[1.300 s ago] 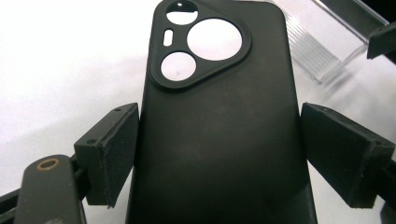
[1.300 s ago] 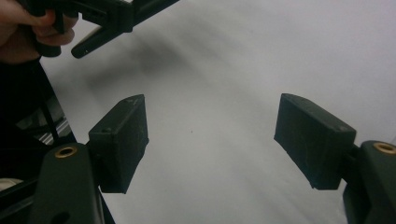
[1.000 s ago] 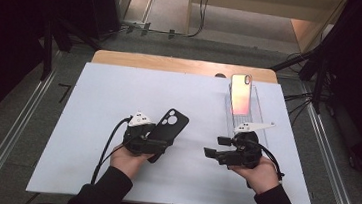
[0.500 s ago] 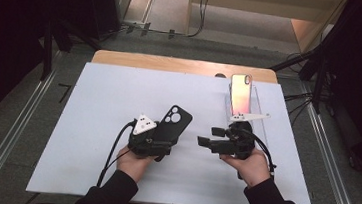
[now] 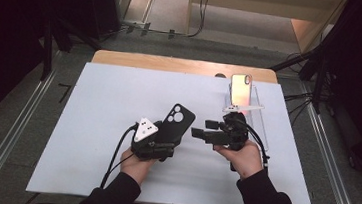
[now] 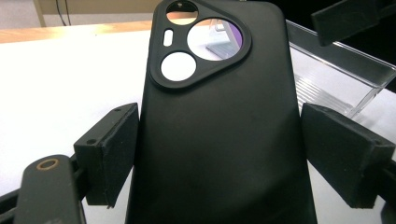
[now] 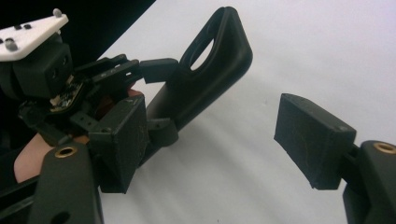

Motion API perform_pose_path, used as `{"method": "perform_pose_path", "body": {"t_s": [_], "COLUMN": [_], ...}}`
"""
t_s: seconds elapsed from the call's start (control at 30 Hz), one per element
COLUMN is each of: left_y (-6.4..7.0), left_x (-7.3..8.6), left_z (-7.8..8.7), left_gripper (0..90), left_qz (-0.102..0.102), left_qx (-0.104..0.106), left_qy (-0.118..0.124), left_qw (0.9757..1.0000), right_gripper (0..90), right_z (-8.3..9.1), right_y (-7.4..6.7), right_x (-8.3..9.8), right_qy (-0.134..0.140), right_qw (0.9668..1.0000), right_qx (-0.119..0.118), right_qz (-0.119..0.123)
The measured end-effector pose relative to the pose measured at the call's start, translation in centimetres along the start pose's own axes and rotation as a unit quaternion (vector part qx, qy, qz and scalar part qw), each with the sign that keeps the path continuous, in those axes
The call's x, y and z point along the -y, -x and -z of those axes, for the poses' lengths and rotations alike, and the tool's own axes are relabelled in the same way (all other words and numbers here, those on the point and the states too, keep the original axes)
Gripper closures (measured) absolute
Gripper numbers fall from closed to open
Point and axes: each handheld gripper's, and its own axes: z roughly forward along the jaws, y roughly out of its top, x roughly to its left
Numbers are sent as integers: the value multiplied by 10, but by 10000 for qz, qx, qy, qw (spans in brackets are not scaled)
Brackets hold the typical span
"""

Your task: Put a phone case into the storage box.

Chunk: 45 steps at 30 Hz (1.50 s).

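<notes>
A: Starting close in, on the left gripper (image 5: 161,141); its jaws sit either side of a black phone case (image 6: 219,121), pads pressed against the two long edges, so it's pinching the case across its width.

B: And the case stands out ahead of those jaws, camera cut-out (image 6: 201,44) at the far end; through the round holes you can see the table behind it.

A: From the right gripper view the case (image 7: 205,79) is tilted up off the white mat (image 7: 303,51), lifted clear of it; the left gripper (image 7: 140,93) holds it from the lower end.

B: Over to the right gripper (image 5: 201,133); jaws spread wide, nothing between the pads (image 7: 310,135), only bare mat in the gap.

A: It points sideways toward the case, near it but apart; no contact that I can see from the high view.

B: Both hands (image 5: 137,165) come in from the near edge; the right hand (image 5: 244,158) wraps its gripper from behind.

A: Further out, beyond the right gripper, a clear plastic stand (image 5: 258,114); a phone (image 5: 240,89) leans upright on it, screen catching a warm glow.

B: The left gripper view catches that stand (image 6: 345,79) too, past the case on its right side.

A: And at the far end, the wooden table edge (image 5: 172,64) peeks out past the mat (image 5: 93,103).
</notes>
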Motion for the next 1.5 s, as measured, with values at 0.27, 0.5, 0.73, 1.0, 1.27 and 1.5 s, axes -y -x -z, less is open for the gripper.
{"method": "perform_pose_path", "body": {"t_s": [0.27,0.5,0.73,1.0,1.27,1.5], "left_y": [1,3,5,7,8,9], "left_x": [1,2,3,2,1,1], "left_z": [2,3,3,4,5,6], "left_gripper": [148,147,147,146,145,145], "left_qz": [-21,36,84,120,196,234], "left_qx": [41,39,69,69,57,92], "left_qy": [189,243,330,334,296,317], "left_qw": [9998,9997,9994,9993,9994,9992], "right_gripper": [238,238,239,249,319,597], "right_z": [-9,-13,-22,-35,-46,-41], "right_y": [0,1,0,0,4,13], "right_x": [-9,-17,-23,-31,-33,-36], "right_qy": [23,38,4,-18,-93,-48], "right_qw": [10000,9999,9996,9994,9980,9916], "right_qx": [-42,-71,-144,-165,-281,-608], "right_qz": [-61,-141,-237,-304,-551,-1144]}}
